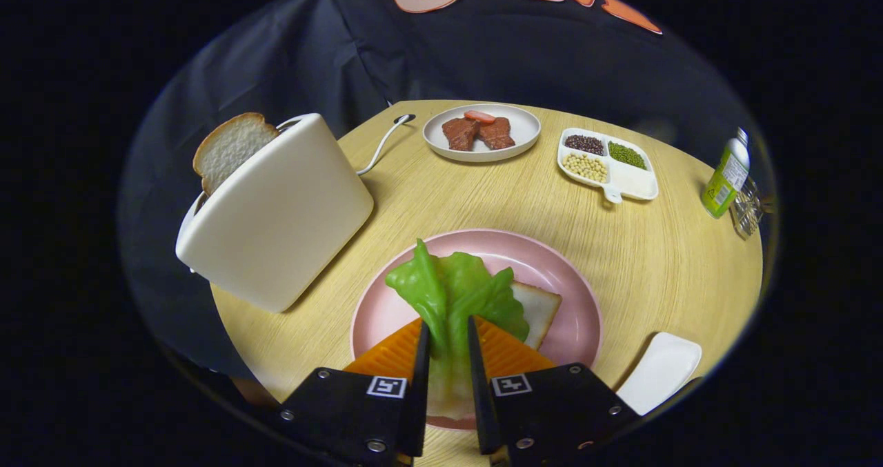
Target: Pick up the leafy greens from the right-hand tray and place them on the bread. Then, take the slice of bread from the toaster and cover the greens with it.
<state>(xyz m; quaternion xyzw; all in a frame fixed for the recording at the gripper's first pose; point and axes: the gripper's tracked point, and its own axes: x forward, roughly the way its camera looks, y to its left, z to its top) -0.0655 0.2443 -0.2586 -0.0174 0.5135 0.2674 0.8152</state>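
My gripper [447, 330] is shut on the leafy greens [452, 294], whose stem runs between both fingers while the leaves spread ahead of them. The greens hang over a slice of bread [539, 308] lying on the pink plate [572, 281]; only the bread's right corner shows past the leaves. I cannot tell whether the greens touch the bread. To the left stands a cream toaster [276, 215], tilted in this view, with a second slice of bread [226, 148] sticking up out of its slot.
A white tray [659, 370] lies right of the fingers near the table's edge. Farther back are a white plate with meat pieces [481, 132], a divided dish of beans [607, 163] and a green-labelled bottle [724, 174]. The toaster's cord [381, 146] runs back.
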